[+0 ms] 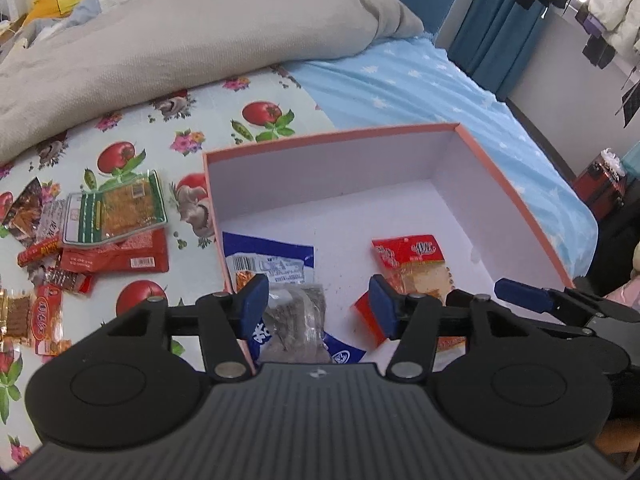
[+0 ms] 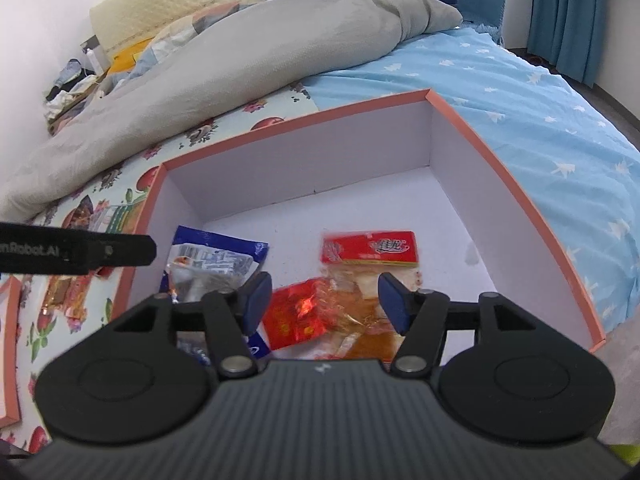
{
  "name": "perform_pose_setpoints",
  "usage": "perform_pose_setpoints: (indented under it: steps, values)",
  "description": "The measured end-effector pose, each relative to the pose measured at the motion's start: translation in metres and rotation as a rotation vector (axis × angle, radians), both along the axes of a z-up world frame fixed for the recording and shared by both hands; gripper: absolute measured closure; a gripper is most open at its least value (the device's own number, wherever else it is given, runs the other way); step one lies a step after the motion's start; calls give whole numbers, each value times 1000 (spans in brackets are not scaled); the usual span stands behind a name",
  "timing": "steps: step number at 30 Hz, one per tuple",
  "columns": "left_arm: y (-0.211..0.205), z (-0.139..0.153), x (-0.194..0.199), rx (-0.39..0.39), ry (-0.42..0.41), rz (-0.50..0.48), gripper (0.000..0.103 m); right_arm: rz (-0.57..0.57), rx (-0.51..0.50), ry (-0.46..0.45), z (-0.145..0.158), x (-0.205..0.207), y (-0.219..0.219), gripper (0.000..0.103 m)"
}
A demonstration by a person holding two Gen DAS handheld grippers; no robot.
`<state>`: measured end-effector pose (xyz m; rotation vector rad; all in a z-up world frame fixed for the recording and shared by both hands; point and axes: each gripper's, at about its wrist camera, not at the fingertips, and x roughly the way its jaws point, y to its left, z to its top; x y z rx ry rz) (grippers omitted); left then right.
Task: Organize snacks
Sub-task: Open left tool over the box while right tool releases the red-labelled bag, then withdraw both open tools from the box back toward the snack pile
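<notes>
Pink-rimmed cardboard box (image 1: 516,200) with white insides sits on the bed, holding blue packet (image 1: 272,258) and red packets (image 2: 370,248). More snacks (image 1: 116,216) lie beside it. Left gripper (image 1: 318,304) and right gripper (image 2: 325,300) both hang spread, empty.

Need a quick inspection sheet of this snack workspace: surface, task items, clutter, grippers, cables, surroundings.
Surface: bed with a fruit-print cloth beside a blue star sheet.
Task items: open pink box holds a blue packet, a red-topped clear packet and a small red packet; a pile of loose snack packets lies on the cloth left of the box.
Clutter: grey duvet bunched behind.
Grippers: left gripper open over the box; right gripper open over the red packets.
Cables: nothing seen.
Surroundings: blue curtains, hanging clothes.
</notes>
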<state>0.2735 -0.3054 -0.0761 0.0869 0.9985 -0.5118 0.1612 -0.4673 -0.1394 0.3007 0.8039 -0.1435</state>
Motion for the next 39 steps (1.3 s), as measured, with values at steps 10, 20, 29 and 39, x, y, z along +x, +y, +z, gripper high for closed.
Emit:
perform_pose_setpoints:
  steps: [10, 20, 29, 39]
  values:
    - [18, 42, -13, -33, -120, 36, 42, 36, -26, -119, 44, -8, 19, 42]
    - [62, 89, -42, -88, -218, 90, 42, 70, -45, -206, 78, -19, 45, 42]
    - [116, 121, -77, -116, -290, 143, 42, 129, -55, -282, 105, -38, 85, 42]
    - [170, 137, -130, -155, -328, 212, 42, 197, -74, -309, 114, -65, 125, 42]
